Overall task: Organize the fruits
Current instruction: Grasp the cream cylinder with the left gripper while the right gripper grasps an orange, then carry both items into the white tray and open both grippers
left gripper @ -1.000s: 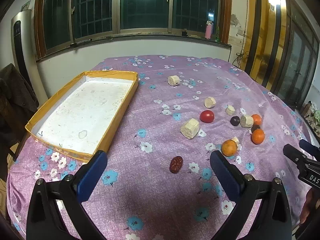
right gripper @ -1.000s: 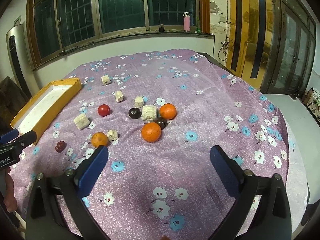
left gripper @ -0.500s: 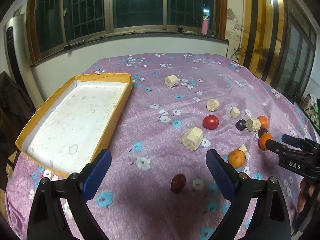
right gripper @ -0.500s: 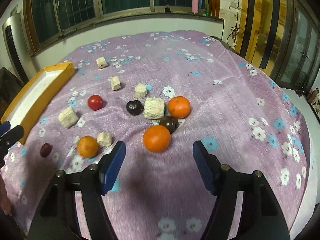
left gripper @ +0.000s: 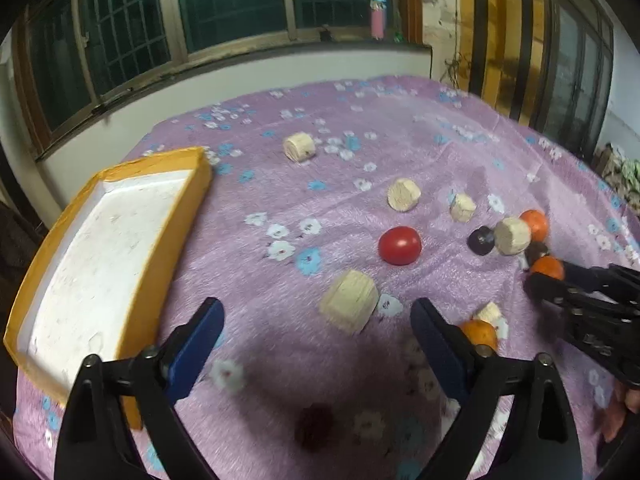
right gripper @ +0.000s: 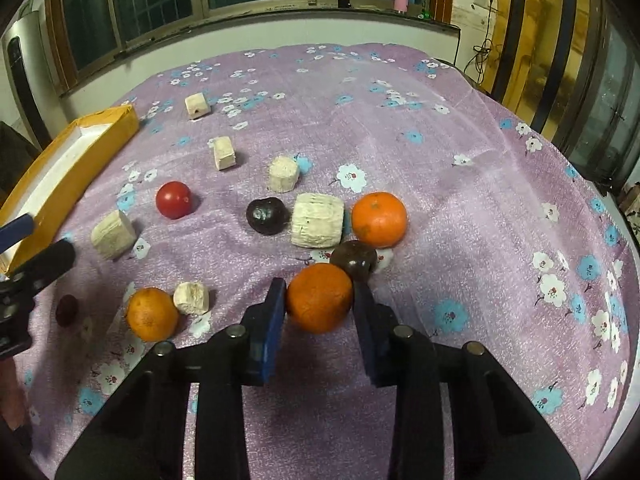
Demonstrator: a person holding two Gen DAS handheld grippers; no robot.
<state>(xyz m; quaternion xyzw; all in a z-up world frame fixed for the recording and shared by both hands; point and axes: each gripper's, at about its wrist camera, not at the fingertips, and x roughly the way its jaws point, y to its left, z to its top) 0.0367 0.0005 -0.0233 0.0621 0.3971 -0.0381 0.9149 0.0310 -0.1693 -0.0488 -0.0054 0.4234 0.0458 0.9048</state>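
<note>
The orange (right gripper: pixel 319 297) sits on the purple flowered cloth (right gripper: pixel 460 184) between the two blue pads of the right gripper (right gripper: pixel 320 300), whose jaws have just been closing and now pinch it from both sides. Just behind it, touching, lies a dark brown fruit (right gripper: pixel 354 258); farther back stand a pale ribbed cylinder (right gripper: pixel 317 220), a second orange (right gripper: pixel 379 219) to its right and a dark plum (right gripper: pixel 267 215) to its left. A red tomato (right gripper: pixel 173 199) lies farther left, and more pale cylinder pieces are scattered toward the far side. Near the left of the held fruit, a third orange (right gripper: pixel 151 314) touches a small pale piece (right gripper: pixel 192 298).

The left gripper (left gripper: pixel 316 320) hovers over the cloth with its jaws spread wide, having just narrowed a little, and nothing between the pads. A blurred dark red date (left gripper: pixel 314 426) lies below it, near the camera. A large pale cylinder (left gripper: pixel 349 300) rests just beyond its fingers. The yellow-walled tray (left gripper: pixel 176 216) with a white floor lies at the left edge of the cloth, well apart from the fruit cluster.
</note>
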